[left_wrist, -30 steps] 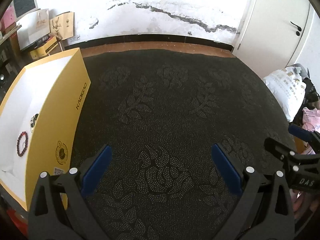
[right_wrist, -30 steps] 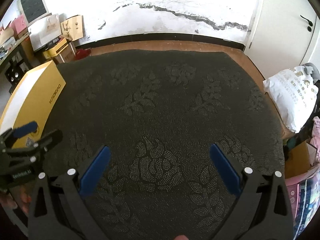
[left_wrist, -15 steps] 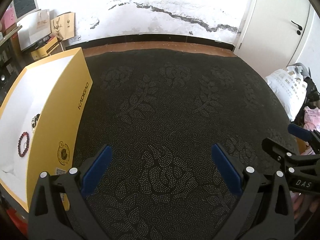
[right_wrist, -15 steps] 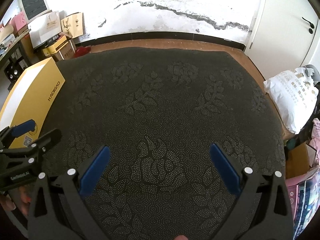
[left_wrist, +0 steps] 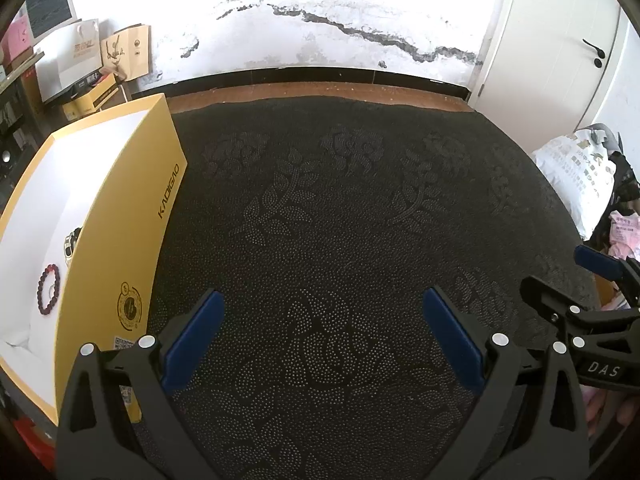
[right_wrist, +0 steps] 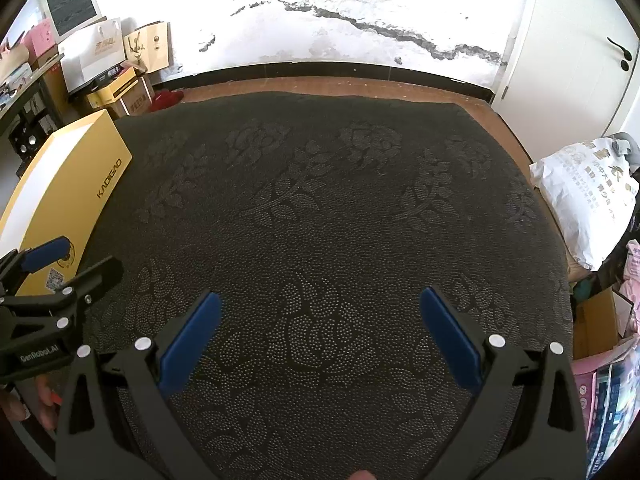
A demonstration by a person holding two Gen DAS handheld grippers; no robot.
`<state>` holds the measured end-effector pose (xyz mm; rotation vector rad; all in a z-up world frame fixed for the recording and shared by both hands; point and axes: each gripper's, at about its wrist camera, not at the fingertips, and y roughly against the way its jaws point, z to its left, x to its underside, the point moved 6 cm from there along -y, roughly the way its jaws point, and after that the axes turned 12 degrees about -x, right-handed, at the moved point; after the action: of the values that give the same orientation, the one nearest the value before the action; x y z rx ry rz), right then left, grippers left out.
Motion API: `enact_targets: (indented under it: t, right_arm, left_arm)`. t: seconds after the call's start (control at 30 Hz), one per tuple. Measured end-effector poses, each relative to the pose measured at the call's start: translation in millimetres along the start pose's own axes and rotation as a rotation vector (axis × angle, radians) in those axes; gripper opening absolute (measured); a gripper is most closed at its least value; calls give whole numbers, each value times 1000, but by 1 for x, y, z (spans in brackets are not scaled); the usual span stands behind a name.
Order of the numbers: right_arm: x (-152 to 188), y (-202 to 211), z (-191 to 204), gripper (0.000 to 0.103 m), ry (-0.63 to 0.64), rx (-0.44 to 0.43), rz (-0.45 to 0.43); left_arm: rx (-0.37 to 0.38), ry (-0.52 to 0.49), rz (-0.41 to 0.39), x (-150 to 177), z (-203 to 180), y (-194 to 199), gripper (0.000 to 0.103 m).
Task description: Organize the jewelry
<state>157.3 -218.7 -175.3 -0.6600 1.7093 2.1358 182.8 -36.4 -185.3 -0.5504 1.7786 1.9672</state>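
- A yellow box (left_wrist: 132,216) sits open on the dark floral-patterned cloth (left_wrist: 340,220) covering the bench, with its white interior facing up.
- Inside the box, a dark red bead bracelet (left_wrist: 49,289) lies flat on the white lining; just beyond it, close to the box's near wall, rests a second pale-and-dark piece of jewelry (left_wrist: 71,243), too small to identify.
- The left gripper (left_wrist: 320,338) hovers over the cloth just right of the box, its blue-padded fingers spread wide and holding nothing.
- The right gripper (right_wrist: 318,336) hangs further right of the box, fingers equally wide apart and empty.
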Motion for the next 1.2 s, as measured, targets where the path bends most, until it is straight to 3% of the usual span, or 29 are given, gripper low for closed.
enact_targets:
  t: [1.2]
  right_arm:
    - [0,-2,2,96,8,3,0]
  left_arm:
    - [-6,-9,3,-1,3,-6,97]
